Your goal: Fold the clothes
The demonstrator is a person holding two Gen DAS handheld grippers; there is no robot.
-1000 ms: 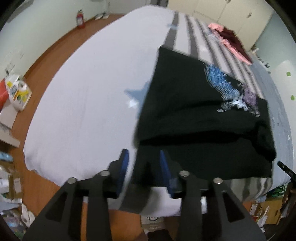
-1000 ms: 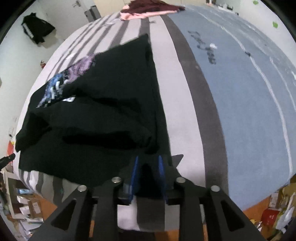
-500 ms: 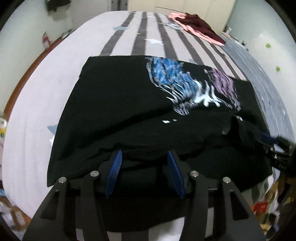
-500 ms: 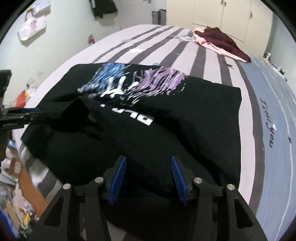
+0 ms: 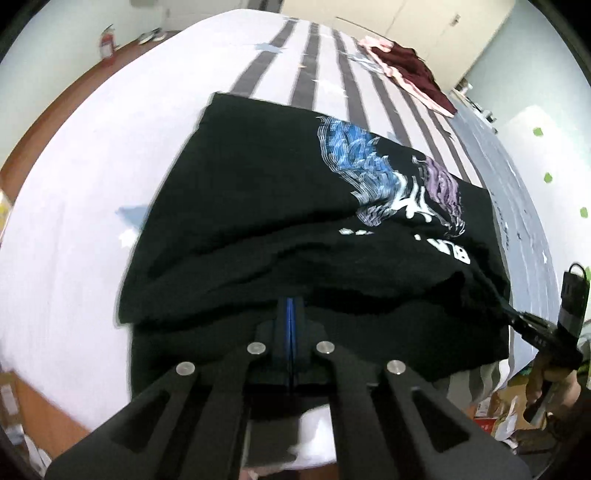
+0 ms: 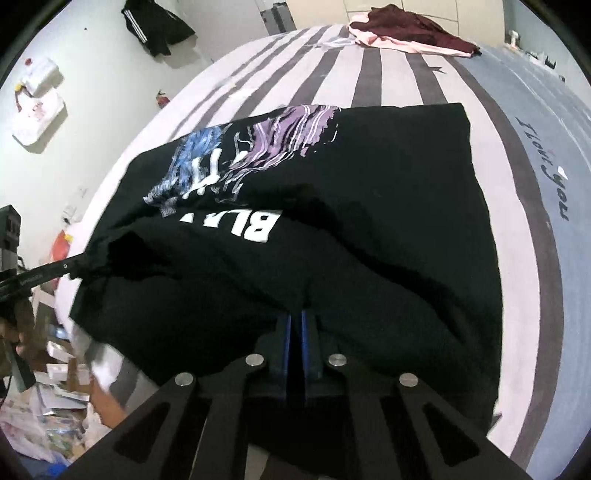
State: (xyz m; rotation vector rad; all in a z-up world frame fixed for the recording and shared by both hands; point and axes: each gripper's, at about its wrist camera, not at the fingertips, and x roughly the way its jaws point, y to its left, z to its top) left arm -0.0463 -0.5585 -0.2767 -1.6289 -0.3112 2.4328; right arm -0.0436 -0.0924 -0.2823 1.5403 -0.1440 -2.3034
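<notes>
A black T-shirt with a blue, purple and white print lies partly folded on the striped bed; it also shows in the right wrist view. My left gripper is shut on the shirt's near folded edge. My right gripper is shut on the near edge at the shirt's other side. Each gripper shows in the other's view, pinching the cloth: the right one and the left one.
A maroon and pink garment pile lies at the bed's far end, also in the right wrist view. Black clothing hangs on the wall. Boxes and bags clutter the floor beside the bed. A red fire extinguisher stands by the wall.
Both grippers were open half a second ago with the shirt edge between their fingers; now both have closed on the cloth. The near edge is bunched and lifted slightly.
</notes>
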